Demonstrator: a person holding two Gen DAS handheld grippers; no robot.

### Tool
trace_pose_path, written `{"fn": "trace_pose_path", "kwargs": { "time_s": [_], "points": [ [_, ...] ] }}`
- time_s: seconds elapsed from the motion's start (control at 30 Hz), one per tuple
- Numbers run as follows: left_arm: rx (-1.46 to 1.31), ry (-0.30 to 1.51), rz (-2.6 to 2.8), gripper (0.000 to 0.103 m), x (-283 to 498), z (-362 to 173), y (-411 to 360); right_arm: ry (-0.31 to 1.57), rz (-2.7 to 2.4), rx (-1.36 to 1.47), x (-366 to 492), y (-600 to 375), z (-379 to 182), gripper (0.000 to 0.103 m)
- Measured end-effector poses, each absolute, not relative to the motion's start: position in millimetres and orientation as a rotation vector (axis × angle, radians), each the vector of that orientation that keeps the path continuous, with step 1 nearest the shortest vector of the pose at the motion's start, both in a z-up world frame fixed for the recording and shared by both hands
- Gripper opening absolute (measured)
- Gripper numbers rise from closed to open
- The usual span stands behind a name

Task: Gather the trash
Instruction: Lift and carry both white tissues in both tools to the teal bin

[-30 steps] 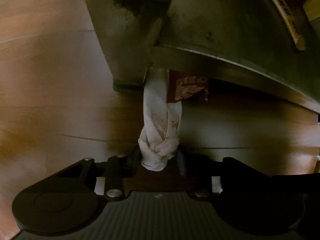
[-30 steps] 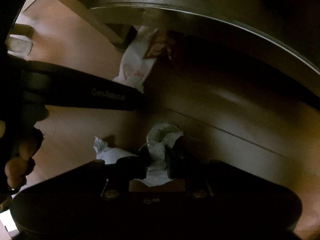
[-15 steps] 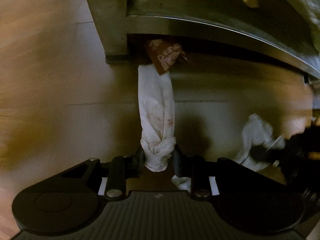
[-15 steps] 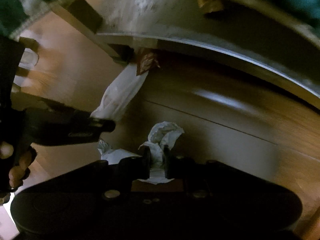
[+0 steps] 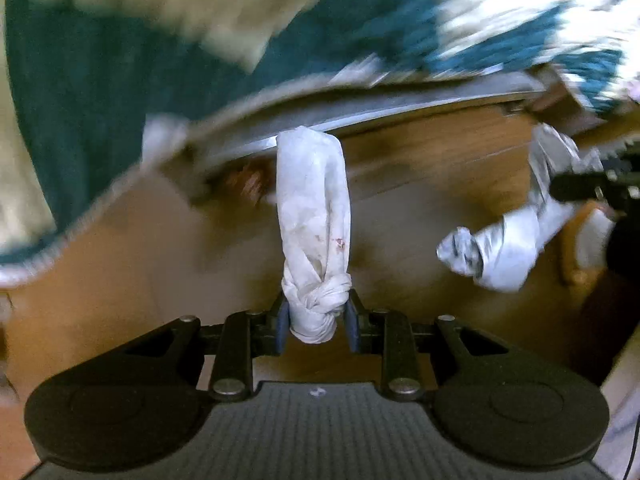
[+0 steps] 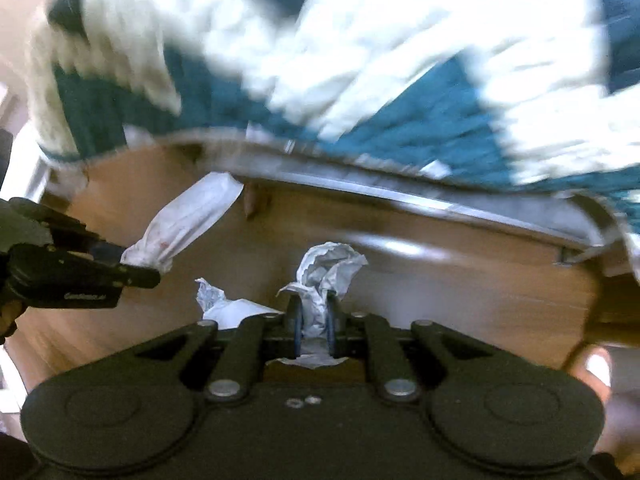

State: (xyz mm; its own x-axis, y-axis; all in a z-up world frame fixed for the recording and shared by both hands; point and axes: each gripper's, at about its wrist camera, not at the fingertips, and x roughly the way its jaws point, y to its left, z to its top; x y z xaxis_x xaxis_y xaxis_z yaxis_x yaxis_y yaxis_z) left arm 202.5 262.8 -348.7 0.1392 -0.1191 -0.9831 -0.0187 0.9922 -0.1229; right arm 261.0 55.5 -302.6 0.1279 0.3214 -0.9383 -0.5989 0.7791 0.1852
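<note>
knotted white bag (image 5: 314, 220), soft and light, hangs over the wood floor (image 5: 160, 264), left tool (image 5: 316, 316) clamped on its knot; right tool (image 6: 314, 318) pinches crumpled paper (image 6: 326, 268), likely tear-prone.

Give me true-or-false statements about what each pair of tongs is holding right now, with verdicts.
1. The left tongs are shut on a knotted white bag. True.
2. The right tongs are open with nothing between them. False: they are shut on crumpled white paper.
3. The knotted white bag hangs clear of the wooden floor. True.
4. The blanket above is solid red. False: it is teal and cream.
5. Both tongs grip the same piece. False: each holds its own.
</note>
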Motion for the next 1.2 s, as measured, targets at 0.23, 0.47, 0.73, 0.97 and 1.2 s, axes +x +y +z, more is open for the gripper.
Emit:
{"fn": "trace_pose_path", "kwargs": {
  "time_s": [0.23,0.47,0.73,0.97,1.2],
  "points": [
    [0.002,1.265,-0.144,0.027,210,-232,210,1.093,0.654,-0.198,259,-11,-197,0.011],
    [0.027,1.107,-0.116,0.027,205,-133,156,0.904,0.614,-0.138,237,-91,-98,0.011],
    [0.078,0.941,-0.120,0.027,185,-31,79,0.745,0.574,-0.079,198,-188,-4,0.011],
    [0.146,0.823,-0.195,0.027,172,41,-7,0.624,0.501,-0.074,169,-266,61,0.011],
    [0.208,0.693,-0.294,0.027,176,99,-94,0.473,0.395,-0.078,152,-337,124,0.011]
  ]
}}
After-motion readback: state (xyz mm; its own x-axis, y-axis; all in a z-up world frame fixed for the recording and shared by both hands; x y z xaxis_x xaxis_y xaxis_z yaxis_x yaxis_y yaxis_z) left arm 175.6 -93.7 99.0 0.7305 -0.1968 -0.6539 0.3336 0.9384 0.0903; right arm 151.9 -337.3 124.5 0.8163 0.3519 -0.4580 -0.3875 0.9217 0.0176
